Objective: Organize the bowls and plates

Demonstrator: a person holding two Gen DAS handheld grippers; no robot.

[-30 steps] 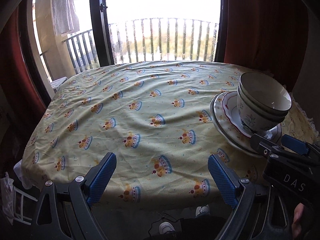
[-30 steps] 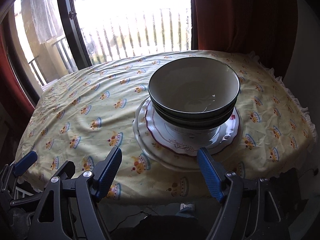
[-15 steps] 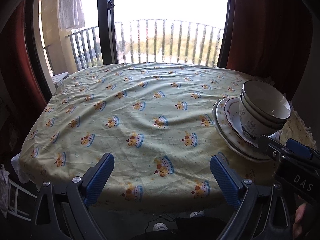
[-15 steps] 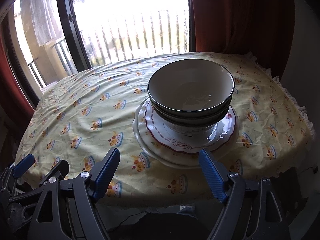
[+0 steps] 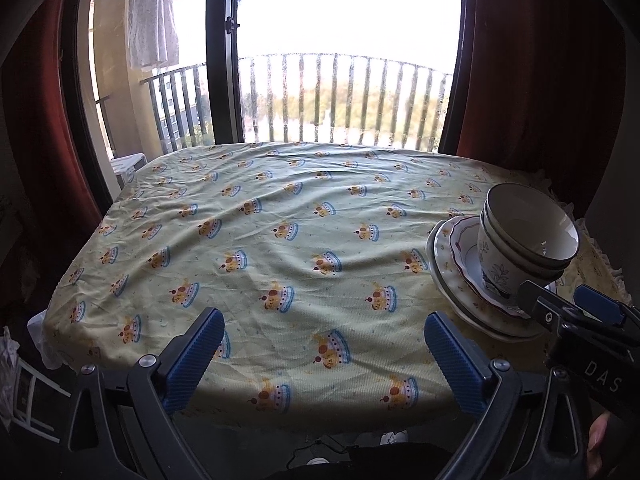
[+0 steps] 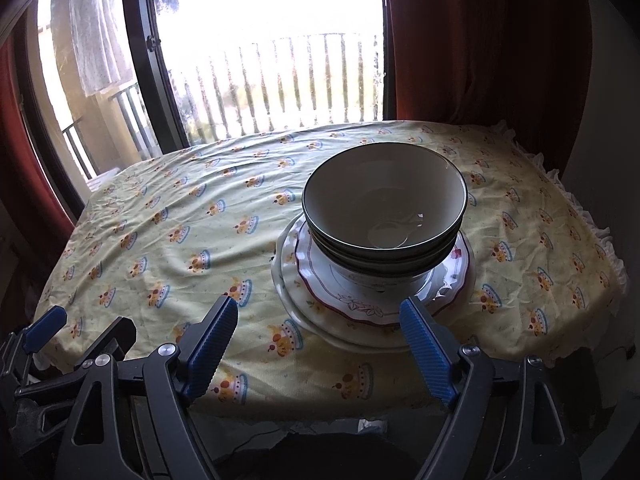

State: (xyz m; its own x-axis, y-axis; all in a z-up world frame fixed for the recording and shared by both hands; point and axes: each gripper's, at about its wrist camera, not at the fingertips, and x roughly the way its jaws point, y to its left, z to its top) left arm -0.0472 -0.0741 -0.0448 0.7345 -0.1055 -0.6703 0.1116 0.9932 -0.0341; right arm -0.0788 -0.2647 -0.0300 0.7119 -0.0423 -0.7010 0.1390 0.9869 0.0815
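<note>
Bowls [image 6: 384, 216] sit nested on stacked plates [image 6: 360, 308] on the table [image 5: 280, 248]. Both grippers, left [image 5: 332, 356] and right [image 6: 320, 344], hang near the plates, jaws released, just been opening, nothing between them.

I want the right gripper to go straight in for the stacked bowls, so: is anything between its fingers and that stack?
Nothing visible. The right gripper is open and empty, with only bare tablecloth and the near rim of the plates before the stacked bowls.
</note>
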